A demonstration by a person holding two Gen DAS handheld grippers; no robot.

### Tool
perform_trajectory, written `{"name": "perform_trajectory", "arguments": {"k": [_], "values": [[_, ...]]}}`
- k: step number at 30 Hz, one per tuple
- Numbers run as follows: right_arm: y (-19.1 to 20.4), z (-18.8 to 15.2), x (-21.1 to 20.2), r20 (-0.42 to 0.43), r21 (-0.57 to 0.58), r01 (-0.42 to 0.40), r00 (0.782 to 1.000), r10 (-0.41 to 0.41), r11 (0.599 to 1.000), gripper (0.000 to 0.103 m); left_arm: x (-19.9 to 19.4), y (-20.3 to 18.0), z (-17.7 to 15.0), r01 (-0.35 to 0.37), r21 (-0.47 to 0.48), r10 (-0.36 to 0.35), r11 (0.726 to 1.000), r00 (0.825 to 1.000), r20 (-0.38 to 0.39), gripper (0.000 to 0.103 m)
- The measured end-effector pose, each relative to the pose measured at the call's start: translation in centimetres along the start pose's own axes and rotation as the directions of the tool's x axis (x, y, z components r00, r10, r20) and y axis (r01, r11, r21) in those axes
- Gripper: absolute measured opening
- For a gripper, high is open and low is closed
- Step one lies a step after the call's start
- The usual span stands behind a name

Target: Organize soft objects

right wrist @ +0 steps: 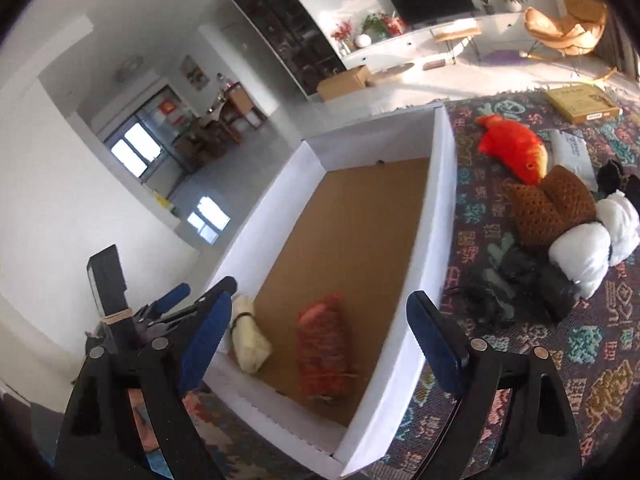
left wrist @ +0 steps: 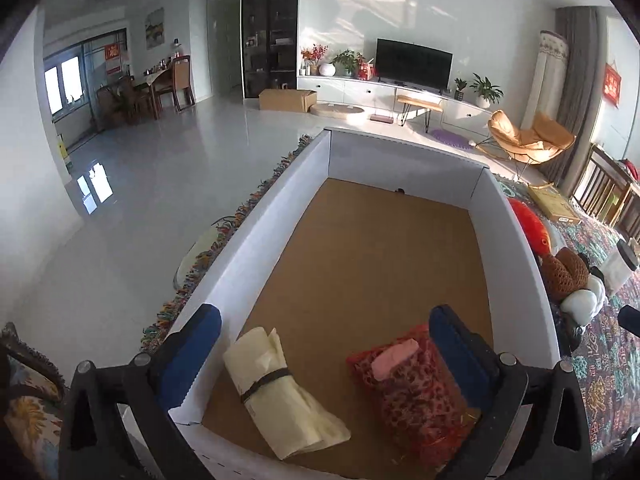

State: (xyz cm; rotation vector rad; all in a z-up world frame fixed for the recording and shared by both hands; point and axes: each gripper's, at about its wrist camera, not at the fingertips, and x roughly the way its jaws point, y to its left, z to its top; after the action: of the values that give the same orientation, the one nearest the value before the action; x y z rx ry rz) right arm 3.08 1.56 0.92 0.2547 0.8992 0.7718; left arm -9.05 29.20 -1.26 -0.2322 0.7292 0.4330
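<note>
Brown cardboard floor of the white box (right wrist: pixel 440 208), with a cream bundle (right wrist: pixel 249 338) and red mesh bag (right wrist: pixel 322 354) already lying at the near end. Left gripper (left wrist: pixel 324 340) spread wide and empty above them; right gripper (right wrist: pixel 320 328) likewise spread, holding nothing. Probably next: reaching right over the box wall to the pile on the patterned rug (right wrist: pixel 580 360). Best to pinch the white roll (right wrist: pixel 580 256) or brown knit piece (right wrist: pixel 548 204) mid-body, lifting clear of the wall. Orange plush fish (right wrist: pixel 516 148) farther off; black items (right wrist: pixel 516 284) crowding close beside the box, easily snagged.
</note>
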Motion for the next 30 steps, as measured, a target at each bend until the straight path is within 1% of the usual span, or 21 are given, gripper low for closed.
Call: {"name": "perform_trajectory", "arguments": {"k": [2, 3, 4, 6, 7, 8, 10, 12, 13, 15, 16, 17, 18, 19, 20, 21, 23, 25, 27, 28, 30], "values": [[-3.3, -0.3, -1.2, 0.025, 0.043, 0.093, 0.995, -0.094, 0.995, 0.091, -0.2, -1.3, -0.4, 0.052, 0.011, -0.052, 0.999, 0.999, 0.002, 0.103], [-5.1, -0.6, -1.8, 0.037, 0.065, 0.153, 0.987, -0.156, 0.986, 0.091, -0.3, -2.6, -0.3, 0.085, 0.025, -0.085, 0.996, 0.996, 0.001, 0.103], [-7.0, -1.0, -2.5, 0.049, 0.087, 0.222, 0.973, -0.227, 0.971, 0.091, -0.5, -3.8, -0.6, 0.123, 0.043, -0.123, 0.991, 0.992, -0.001, 0.103], [-11.2, -2.4, -3.6, 0.053, 0.143, 0.367, 0.924, -0.378, 0.919, 0.091, -1.3, -6.7, -0.8, 0.211, 0.092, -0.211, 0.973, 0.977, -0.009, 0.103], [-13.5, -3.2, -3.9, 0.041, 0.175, 0.437, 0.892, -0.450, 0.882, 0.091, -1.8, -8.4, -1.3, 0.258, 0.123, -0.258, 0.958, 0.966, -0.017, 0.103], [-15.7, -4.2, -4.2, 0.020, 0.208, 0.496, 0.860, -0.511, 0.843, 0.091, -2.6, -10.7, -1.4, 0.308, 0.154, -0.308, 0.939, 0.951, -0.028, 0.103], [-19.9, -5.9, -4.7, -0.038, 0.275, 0.582, 0.802, -0.596, 0.765, 0.091, -3.8, -14.9, -2.3, 0.407, 0.227, -0.403, 0.885, 0.913, -0.065, 0.103], [-23.0, -7.2, -5.8, -0.080, 0.332, 0.617, 0.772, -0.631, 0.713, 0.091, -4.8, -19.5, -3.8, 0.494, 0.300, -0.483, 0.816, 0.868, -0.118, 0.103], [-23.9, -7.8, -6.3, -0.087, 0.350, 0.630, 0.759, -0.646, 0.693, 0.091, -5.1, -21.6, -4.7, 0.522, 0.331, -0.504, 0.786, 0.851, -0.148, 0.103], [-24.9, -8.6, -7.1, -0.077, 0.363, 0.653, 0.732, -0.677, 0.665, 0.091, -5.0, -25.4, -6.5, 0.559, 0.387, -0.525, 0.734, 0.827, -0.200, 0.103], [-25.1, -8.7, -7.3, -0.062, 0.377, 0.648, 0.731, -0.680, 0.662, 0.091, -4.4, -27.2, -7.5, 0.562, 0.411, -0.519, 0.718, 0.825, -0.223, 0.103], [-25.0, -8.7, -7.6, -0.051, 0.380, 0.645, 0.730, -0.681, 0.663, 0.091, -3.5, -28.6, -8.3, 0.556, 0.426, -0.500, 0.714, 0.831, -0.245, 0.103], [-24.7, -8.7, -7.6, -0.043, 0.371, 0.658, 0.718, -0.695, 0.656, 0.091, -2.3, -29.6, -9.1, 0.546, 0.430, -0.480, 0.719, 0.838, -0.261, 0.103], [-24.5, -8.7, -7.7, -0.037, 0.363, 0.677, 0.697, -0.716, 0.640, 0.091, -1.0, -30.4, -9.7, 0.534, 0.426, -0.459, 0.730, 0.845, -0.274, 0.103], [-24.5, -8.7, -7.8, -0.037, 0.364, 0.697, 0.674, -0.738, 0.618, 0.091, 0.3, -30.9, -10.4, 0.522, 0.418, -0.439, 0.744, 0.853, -0.283, 0.103], [-24.5, -8.9, -7.8, -0.044, 0.371, 0.711, 0.656, -0.753, 0.597, 0.091, 1.5, -31.2, -10.9, 0.512, 0.410, -0.423, 0.755, 0.858, -0.292, 0.103], [-25.3, -9.1, -8.0, -0.071, 0.404, 0.728, 0.629, -0.774, 0.554, 0.091, 3.3, -31.7, -11.7, 0.492, 0.405, -0.397, 0.770, 0.868, -0.300, 0.103], [-25.5, -9.6, -8.2, -0.092, 0.431, 0.737, 0.610, -0.787, 0.521, 0.091, 4.7, -32.1, -12.6, 0.467, 0.417, -0.363, 0.780, 0.880, -0.307, 0.103], [-25.2, -9.6, -8.2, -0.089, 0.426, 0.742, 0.604, -0.792, 0.517, 0.091, 6.0, -32.4, -13.1, 0.452, 0.423, -0.340, 0.785, 0.886, -0.316, 0.103], [-25.1, -9.6, -8.0, -0.097, 0.415, 0.753, 0.595, -0.798, 0.511, 0.091, 6.4, -32.5, -13.2, 0.445, 0.420, -0.331, 0.791, 0.888, -0.319, 0.103], [-25.0, -9.5, -7.3, -0.121, 0.380, 0.785, 0.566, -0.815, 0.489, 0.091, 6.7, -32.6, -13.4, 0.427, 0.432, -0.323, 0.795, 0.900, -0.294, 0.103]]}}
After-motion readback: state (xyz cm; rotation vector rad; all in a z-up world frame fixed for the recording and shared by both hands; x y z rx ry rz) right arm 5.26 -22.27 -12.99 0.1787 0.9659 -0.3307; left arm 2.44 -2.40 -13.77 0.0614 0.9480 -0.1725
